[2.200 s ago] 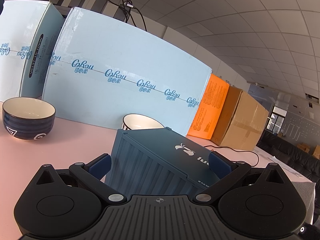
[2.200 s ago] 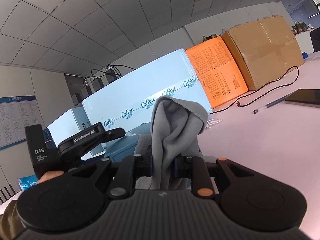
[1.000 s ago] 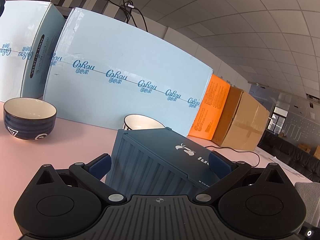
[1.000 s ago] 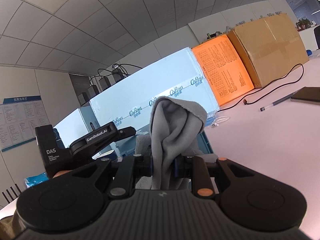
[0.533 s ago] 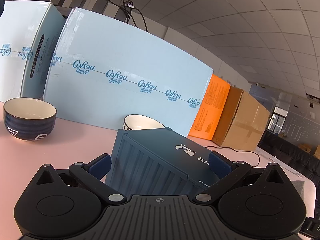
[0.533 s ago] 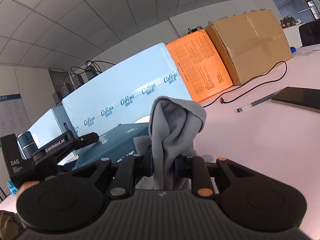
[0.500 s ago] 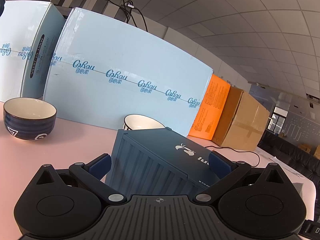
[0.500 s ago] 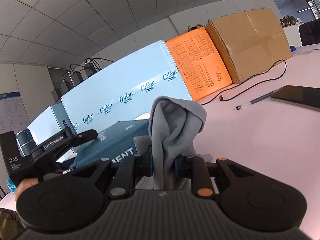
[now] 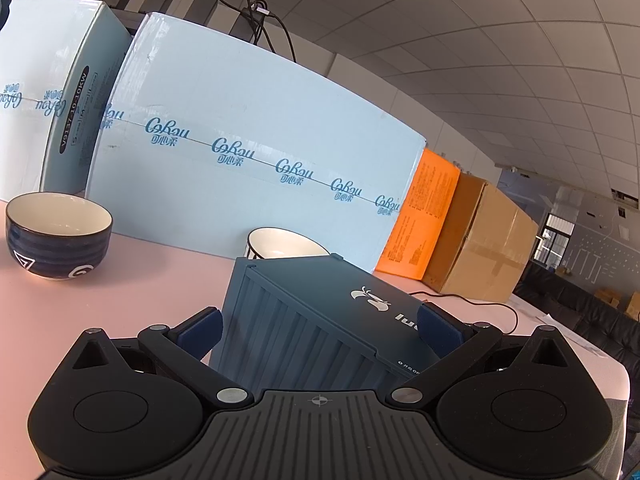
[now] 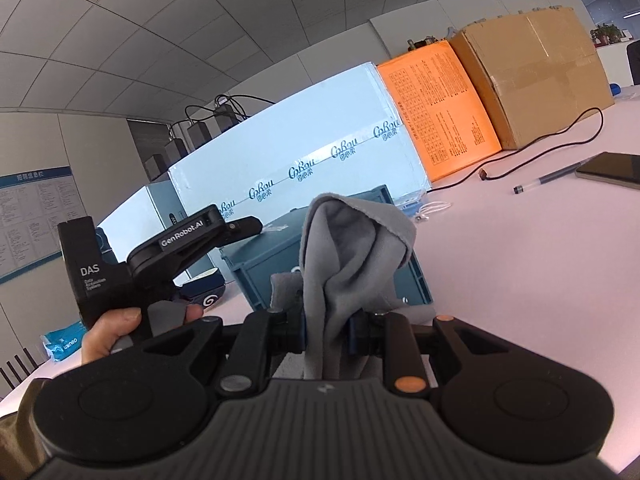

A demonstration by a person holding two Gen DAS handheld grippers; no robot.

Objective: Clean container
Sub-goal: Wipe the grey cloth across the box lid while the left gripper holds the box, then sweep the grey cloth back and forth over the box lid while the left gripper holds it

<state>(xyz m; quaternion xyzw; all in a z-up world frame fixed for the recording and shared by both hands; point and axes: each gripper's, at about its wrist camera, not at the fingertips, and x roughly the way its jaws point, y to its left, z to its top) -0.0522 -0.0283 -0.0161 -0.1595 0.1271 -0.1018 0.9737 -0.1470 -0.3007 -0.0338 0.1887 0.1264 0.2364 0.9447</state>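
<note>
A dark blue ribbed container (image 9: 320, 312) with a white logo on its lid stands on the pink table. My left gripper (image 9: 320, 330) is shut on the container, one blue pad on each side. It also shows in the right wrist view (image 10: 280, 264), with my left gripper's body (image 10: 160, 256) to its left, the fingertips hidden. My right gripper (image 10: 330, 328) is shut on a grey cloth (image 10: 344, 264), which stands up between the fingers just in front of the container's near side.
A dark blue bowl (image 9: 56, 236) stands at the left and a white bowl (image 9: 280, 242) behind the container. Light blue cartons (image 9: 248, 152), an orange box (image 9: 428, 216) and a brown carton (image 9: 480, 240) line the back. A pen (image 10: 548, 178), a phone (image 10: 612, 170) and a cable (image 10: 540, 152) lie to the right.
My right gripper with the cloth has swung and come closer to the container, which now fills more of its view. My left gripper and the container have stayed still.
</note>
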